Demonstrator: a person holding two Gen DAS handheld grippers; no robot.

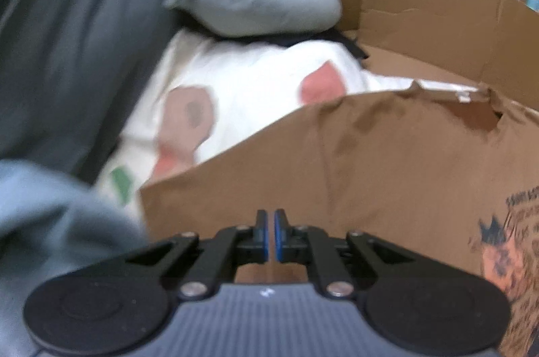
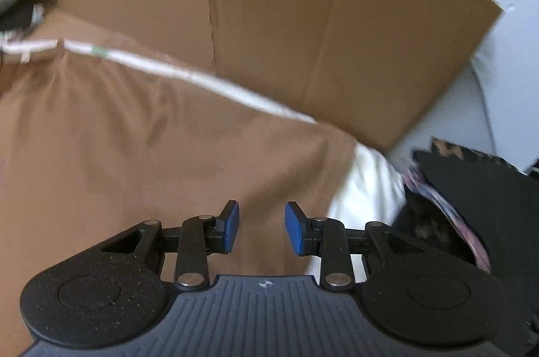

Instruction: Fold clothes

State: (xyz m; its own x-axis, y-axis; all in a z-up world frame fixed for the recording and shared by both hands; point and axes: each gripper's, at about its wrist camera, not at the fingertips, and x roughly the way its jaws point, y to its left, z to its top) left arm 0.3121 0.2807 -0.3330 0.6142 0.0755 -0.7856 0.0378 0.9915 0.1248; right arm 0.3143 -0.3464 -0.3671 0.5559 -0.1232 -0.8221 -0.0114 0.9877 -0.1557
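Clothes fill an open cardboard box (image 1: 421, 20), seemingly a supply waiting to be folded: a brown garment (image 1: 370, 161) lies spread on top, over a white printed one (image 1: 252, 87), with grey pieces (image 1: 67, 54) heaped at the side. Left tool (image 1: 271, 232) hovers above the brown cloth, jaws together and empty. Right tool (image 2: 262, 230) has its jaws apart, nothing between them. Dark print on the brown garment is too blurred to read.
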